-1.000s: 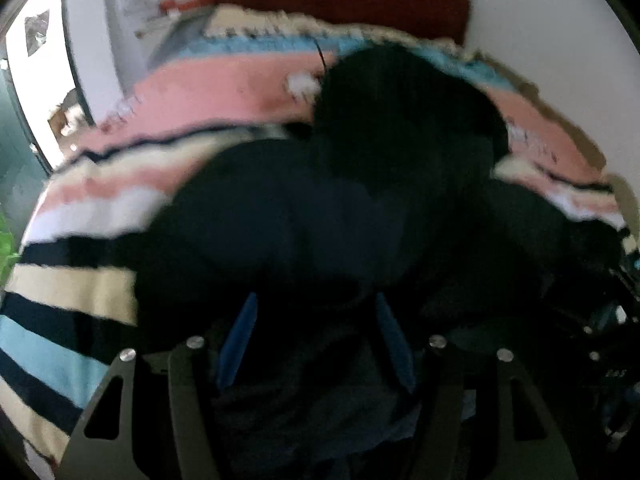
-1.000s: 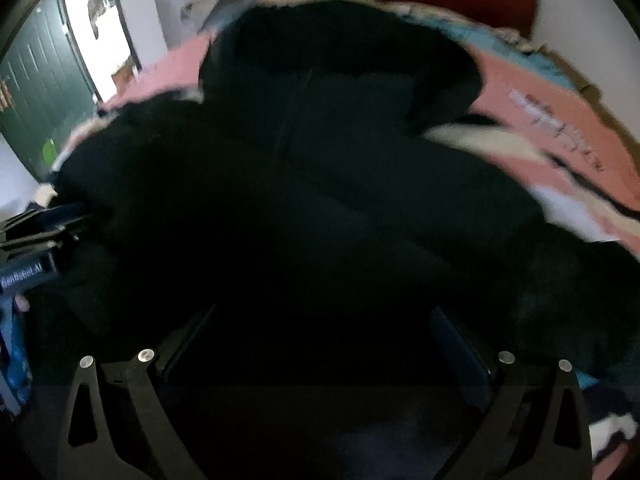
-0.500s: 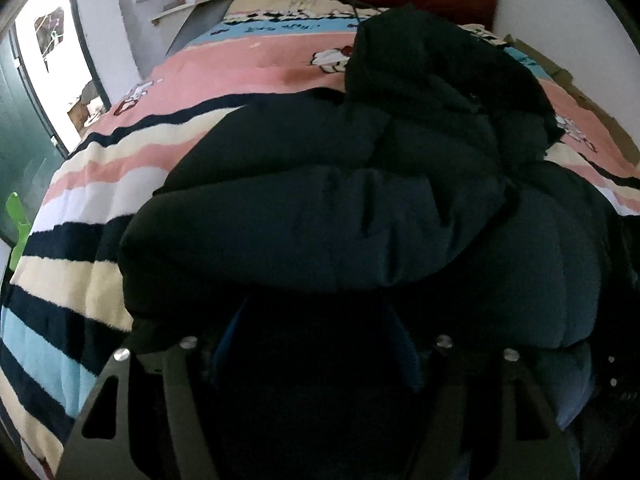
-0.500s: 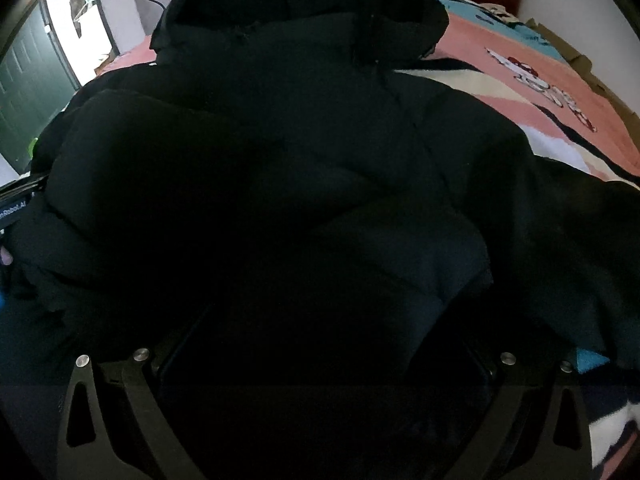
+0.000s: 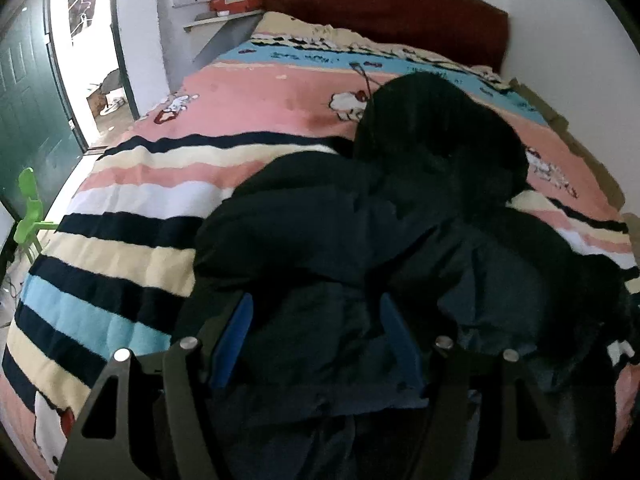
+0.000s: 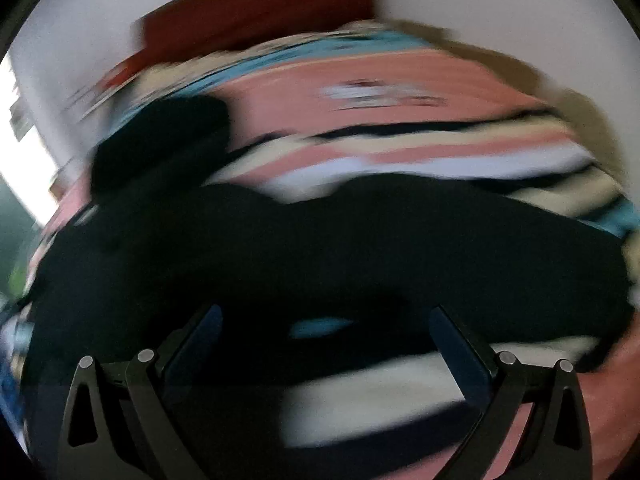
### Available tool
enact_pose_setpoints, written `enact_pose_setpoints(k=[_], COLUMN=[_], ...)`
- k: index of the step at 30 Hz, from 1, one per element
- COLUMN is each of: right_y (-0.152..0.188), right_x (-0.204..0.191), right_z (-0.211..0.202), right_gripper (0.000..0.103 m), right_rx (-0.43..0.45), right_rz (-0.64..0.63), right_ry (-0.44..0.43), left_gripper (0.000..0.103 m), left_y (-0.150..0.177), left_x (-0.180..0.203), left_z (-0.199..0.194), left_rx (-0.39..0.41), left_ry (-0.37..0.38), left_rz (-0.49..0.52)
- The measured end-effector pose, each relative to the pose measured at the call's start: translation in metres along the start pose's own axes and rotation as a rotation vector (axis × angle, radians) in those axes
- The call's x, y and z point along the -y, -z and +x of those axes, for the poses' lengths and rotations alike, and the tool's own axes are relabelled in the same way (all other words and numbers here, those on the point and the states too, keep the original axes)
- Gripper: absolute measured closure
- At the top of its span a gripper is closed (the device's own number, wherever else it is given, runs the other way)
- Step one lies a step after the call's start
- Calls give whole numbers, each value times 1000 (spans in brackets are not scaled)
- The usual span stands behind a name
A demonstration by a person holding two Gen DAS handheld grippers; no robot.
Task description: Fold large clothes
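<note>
Black puffer jacket [image 5: 360,240] lies bunched on the bed's striped blanket [image 5: 132,200], hood [image 5: 436,128] toward the headboard [image 5: 384,4], body and hem toward the cameras. Left gripper [image 5: 316,320] sits low over the near hem w/ blue pads [image 5: 236,336] set apart; dark fabric fills the gap between them, but can't tell whether it's pinched or just lying under the fingers. Jaws look roughly half open, not closed down. Right gripper [image 6: 324,332] view is heavily blurred; fingers spread wide, w/ jacket edge [image 6: 320,248] and a bit of blanket showing between them, nothing visibly held. Handling, as a guess: jacket is padded and bulky, so soft and springy, prob. light for its bulk but awkward. Quilted fill will puff back and resist a crease; shell looks smooth, so likely slippery and layers may slide on each other. Not fragile. Best holds are prob. thin, firm bits: hem corners, cuff, shoulder seam, since a pinch in mid-panel grabs only the outer shell and slips off. Take a deep bite, both layers if poss. Lift low and drag across the blanket rather than high, as hanging sleeves and hood would swing and undo the fold. Press down after each fold to push air out.
</note>
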State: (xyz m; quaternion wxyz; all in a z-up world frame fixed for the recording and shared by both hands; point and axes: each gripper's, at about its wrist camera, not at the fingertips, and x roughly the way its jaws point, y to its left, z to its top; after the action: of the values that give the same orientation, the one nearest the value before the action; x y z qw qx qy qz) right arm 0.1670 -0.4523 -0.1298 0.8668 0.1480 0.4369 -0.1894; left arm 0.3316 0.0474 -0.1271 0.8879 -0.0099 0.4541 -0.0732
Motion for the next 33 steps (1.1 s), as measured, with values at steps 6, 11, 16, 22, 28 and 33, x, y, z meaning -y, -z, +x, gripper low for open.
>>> enact_pose_setpoints(k=[6,11,16,22,28,33], right_y=[-15,-6,-1,-3,-10,-21], right_x=[163,236,275,273,261,250], right_z=[1,5,21,40,34,13], right_gripper=[1,1,2,43,82,85], right_rx=[-17,-44,-61,-94,-56,21], right_rz=[262,388,439,419,383,370], right_ry=[319,362,281,153,88,59], left_gripper=[38,38,38,38,38,38], left_y=[4,9,13,17,20,22], left_x=[-4,-7,-8,-8,-15,-23], left_z=[-5,3,6,-1,-14,-24], left_rx=[1,-21,-33,-25,-10,7], left_ry=[7,-19,-48,-60,-62,-63], left_rz=[-37,-63,-86,-98,-121,-145])
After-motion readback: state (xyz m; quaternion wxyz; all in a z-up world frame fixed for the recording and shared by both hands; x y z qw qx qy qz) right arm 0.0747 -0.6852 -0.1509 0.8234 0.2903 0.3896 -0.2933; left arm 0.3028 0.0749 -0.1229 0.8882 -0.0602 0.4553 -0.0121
